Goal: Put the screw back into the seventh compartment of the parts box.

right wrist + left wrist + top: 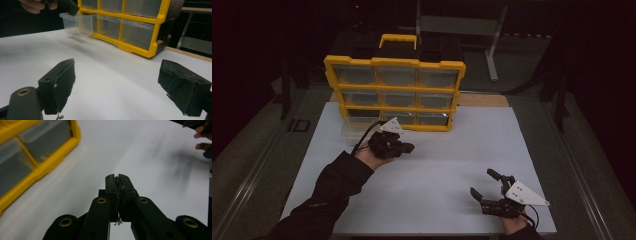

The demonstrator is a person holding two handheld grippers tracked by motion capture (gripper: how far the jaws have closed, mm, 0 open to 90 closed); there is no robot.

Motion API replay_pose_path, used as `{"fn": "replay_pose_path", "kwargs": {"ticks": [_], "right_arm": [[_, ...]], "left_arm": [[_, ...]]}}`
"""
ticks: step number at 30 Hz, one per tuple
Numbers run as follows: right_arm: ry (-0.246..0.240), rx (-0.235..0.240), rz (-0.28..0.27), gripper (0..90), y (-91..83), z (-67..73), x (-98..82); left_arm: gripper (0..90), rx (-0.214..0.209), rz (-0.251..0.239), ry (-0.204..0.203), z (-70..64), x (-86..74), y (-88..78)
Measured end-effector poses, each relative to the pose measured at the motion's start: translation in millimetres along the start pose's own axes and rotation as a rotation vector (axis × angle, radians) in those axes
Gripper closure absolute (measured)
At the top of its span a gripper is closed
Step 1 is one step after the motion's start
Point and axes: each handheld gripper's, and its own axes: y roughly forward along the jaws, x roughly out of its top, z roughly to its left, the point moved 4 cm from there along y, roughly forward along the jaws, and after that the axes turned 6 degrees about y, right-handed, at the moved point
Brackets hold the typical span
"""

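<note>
High view shows my left gripper (404,148) above the white desk (452,150), just in front of the yellow organizer (394,92) that stands upright at the far side of the desk. My left hand (374,156) holds it from below, and the black sleeve (332,185) comes in from the bottom left. The fingers of this gripper are pressed together, and I see no object between them; in the left gripper view the two black pads (117,187) meet along one thin line over the blurred white surface. The organizer has nine clear compartments in three rows, with a yellow handle (398,40) on top.

The lowest drawer (357,125) on the left of the organizer is pulled out toward me. In the right gripper view this clear drawer (78,23) sticks out from the yellow frame and rests just above the desk, with my left gripper close over its front edge. I cannot tell if something is inside the drawer.

My right gripper (486,186) is near the front right corner of the desk, well apart from the organizer. Its fingers stand wide open, with only the bare desk between them; the right gripper view shows the two pads (60,85) far from each other.
</note>
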Motion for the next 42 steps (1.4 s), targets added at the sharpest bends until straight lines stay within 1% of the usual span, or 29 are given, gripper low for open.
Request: {"fn": "replay_pose_path", "kwargs": {"ticks": [6,8,11,13,16,24,29,31,32,34,36,40,41,42], "right_arm": [[0.000,-0.001,0.000,14.1,0.2,0.3,0.0],[-0.001,-0.001,0.000,14.1,0.3,0.2,0.0],[-0.002,-0.002,0.000,14.1,0.3,0.1,0.0],[-0.002,-0.002,0.000,14.1,0.1,0.3,0.1],[-0.001,-0.002,0.000,14.1,0.0,0.1,0.0],[0.000,-0.001,0.001,14.1,0.7,0.2,-0.2],[-0.003,0.000,0.002,14.1,0.8,0.4,-0.3],[0.001,0.000,0.002,14.1,0.8,0.3,-0.4],[-0.001,0.000,0.002,14.1,0.8,0.2,-0.4],[-0.001,0.000,0.002,14.1,0.8,0.3,-0.4],[0.000,-0.001,0.002,14.1,0.8,0.4,-0.4],[0.000,-0.001,0.002,14.0,0.8,0.2,-0.4],[-0.001,0.000,0.002,14.1,0.7,0.3,-0.4],[-0.001,-0.001,0.003,14.0,0.7,0.3,-0.4]], "left_arm": [[86.3,0.031,-0.016,-0.008,10.0,2.4,-16.4],[86.3,0.044,-0.030,-0.017,13.6,3.4,-21.8],[86.3,0.065,-0.043,-0.015,21.2,2.9,-29.6],[86.3,0.076,-0.062,-0.026,25.7,1.5,-34.2],[86.3,0.096,-0.076,-0.046,34.1,-0.8,-41.9],[86.3,0.166,-0.085,-0.079,49.8,-6.9,-57.0],[86.3,0.205,-0.103,-0.110,57.8,-11.1,-63.3],[86.3,0.231,-0.102,-0.116,62.3,-13.9,-65.9],[86.3,0.235,-0.106,-0.125,64.4,-15.3,-67.3],[86.3,0.263,-0.104,-0.134,68.4,-18.3,-70.2],[86.3,0.277,-0.112,-0.149,71.7,-21.3,-72.9],[86.3,0.304,-0.106,-0.172,79.3,-29.3,-76.8],[86.3,0.316,-0.105,-0.181,81.4,-31.7,-77.5],[86.3,0.316,-0.105,-0.192,83.4,-34.2,-77.9]]}}
